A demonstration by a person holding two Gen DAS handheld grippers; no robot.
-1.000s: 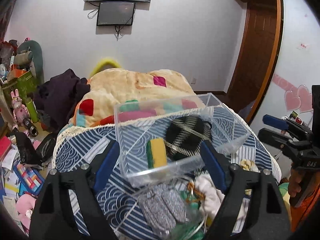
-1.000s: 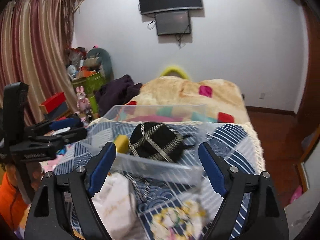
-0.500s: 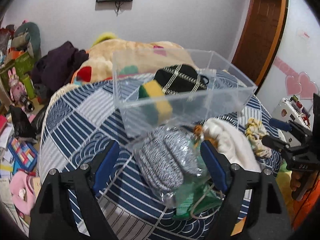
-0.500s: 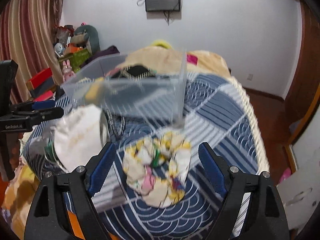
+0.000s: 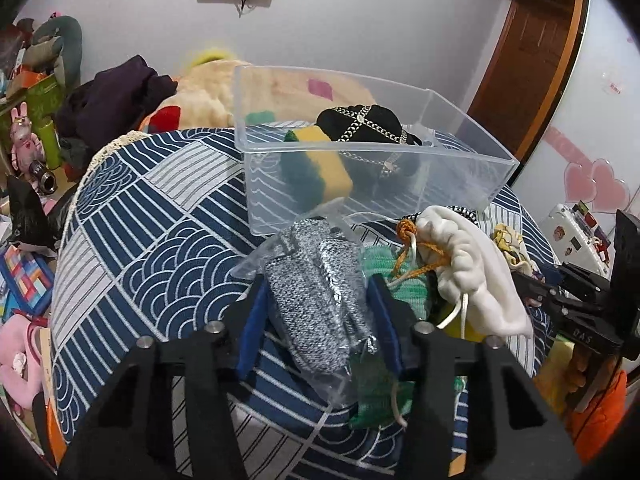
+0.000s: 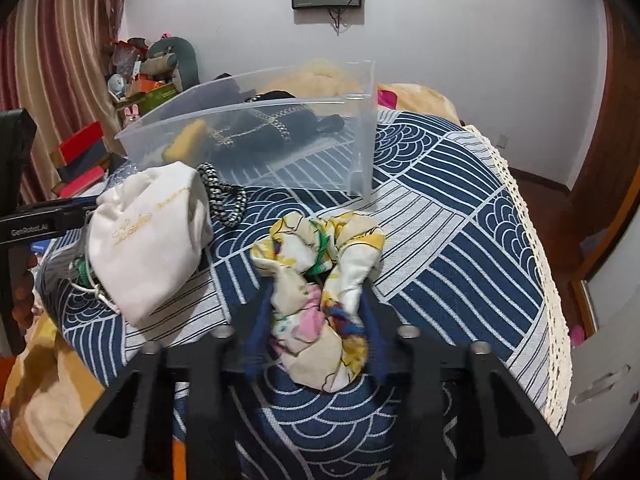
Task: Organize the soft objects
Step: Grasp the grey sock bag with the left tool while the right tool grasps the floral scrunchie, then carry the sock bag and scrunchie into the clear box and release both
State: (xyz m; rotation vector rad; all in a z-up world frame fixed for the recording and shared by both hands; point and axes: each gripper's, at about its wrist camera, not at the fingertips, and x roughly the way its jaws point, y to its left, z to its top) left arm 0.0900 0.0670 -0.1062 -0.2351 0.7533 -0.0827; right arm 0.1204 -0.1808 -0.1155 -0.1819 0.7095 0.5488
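My left gripper is shut on a clear bag of grey knitted fabric lying on the blue patterned cloth. My right gripper is shut on a yellow-and-white floral scrunchie. A clear plastic bin stands behind both; it holds a yellow-green sponge and a black chained pouch. A white drawstring pouch lies between the grippers and also shows in the right wrist view. A green knitted item lies under the pouch.
The cloth-covered round surface drops off at a lace edge on the right. A black-and-white cord lies by the bin. A blanket-covered bed is behind. Toys and boxes clutter the floor at the left.
Both grippers have moved down and forward and have closed, the left on the grey fabric bag and the right on the scrunchie. The bin now sits farther ahead in both views.
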